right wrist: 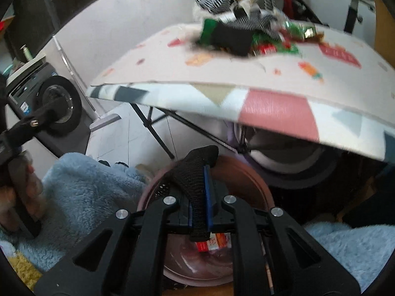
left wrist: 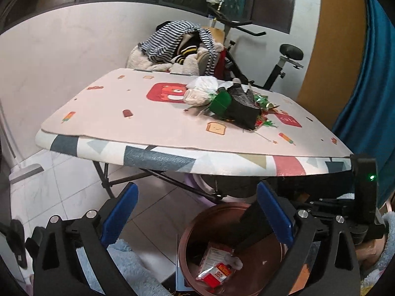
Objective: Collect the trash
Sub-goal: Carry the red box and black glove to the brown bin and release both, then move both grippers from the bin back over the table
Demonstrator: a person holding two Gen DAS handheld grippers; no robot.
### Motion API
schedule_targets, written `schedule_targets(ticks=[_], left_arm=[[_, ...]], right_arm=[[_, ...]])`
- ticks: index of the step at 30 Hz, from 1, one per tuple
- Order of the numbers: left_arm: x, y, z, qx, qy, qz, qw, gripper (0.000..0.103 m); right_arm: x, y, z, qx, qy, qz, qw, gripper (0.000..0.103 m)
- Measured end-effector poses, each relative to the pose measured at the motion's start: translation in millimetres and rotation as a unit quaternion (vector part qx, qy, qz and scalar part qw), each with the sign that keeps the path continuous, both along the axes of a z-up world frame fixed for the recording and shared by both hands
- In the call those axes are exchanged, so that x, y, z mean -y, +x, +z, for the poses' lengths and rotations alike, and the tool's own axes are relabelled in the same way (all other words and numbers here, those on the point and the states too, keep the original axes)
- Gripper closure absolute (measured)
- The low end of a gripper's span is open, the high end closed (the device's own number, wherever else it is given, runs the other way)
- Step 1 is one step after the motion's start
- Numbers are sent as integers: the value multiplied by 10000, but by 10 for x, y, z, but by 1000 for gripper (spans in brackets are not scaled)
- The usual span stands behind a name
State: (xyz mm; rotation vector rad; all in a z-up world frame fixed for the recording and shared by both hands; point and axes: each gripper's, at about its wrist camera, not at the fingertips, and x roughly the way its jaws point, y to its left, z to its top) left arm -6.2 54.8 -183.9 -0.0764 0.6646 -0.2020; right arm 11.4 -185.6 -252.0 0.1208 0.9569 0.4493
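Right tongs [right wrist: 199, 212] clamp a black sock [right wrist: 195, 172] (left tongs [left wrist: 197, 212] wide, empty).

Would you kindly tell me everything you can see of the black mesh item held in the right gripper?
The black mesh item is a soft, flattened piece of net-like fabric, long and narrow, its material otherwise unclear. The right gripper is shut on its lower part, the blue fingers pressing its sides. Its upper end sticks out past them and bends to the right. It hangs over the open brown bin, which already holds a red and white wrapper.
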Motion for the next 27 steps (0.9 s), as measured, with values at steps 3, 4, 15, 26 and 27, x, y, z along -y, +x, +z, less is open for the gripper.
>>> schedule_targets(ticks=[3, 4, 15, 26, 27], left_arm=[[-43, 2, -23, -16, -68, 161, 9998, 9], [-50, 2, -27, -24, -82, 171, 9998, 9], [-15, 64, -106, -217, -93, 147, 9996, 9], [-119, 77, -114, -273, -258, 348, 9987, 9], [-127, 79, -115, -277, -273, 364, 9986, 9]], right_arm=[[-21, 39, -125, -226, -86, 5, 9997, 91], [-36, 49, -157, -288, -122, 24, 9995, 91], [-139, 76, -372, -714, -502, 123, 9961, 87], [-172, 55, -391, -799, -589, 165, 9949, 9], [-189, 61, -397, -813, -609, 183, 9947, 7]])
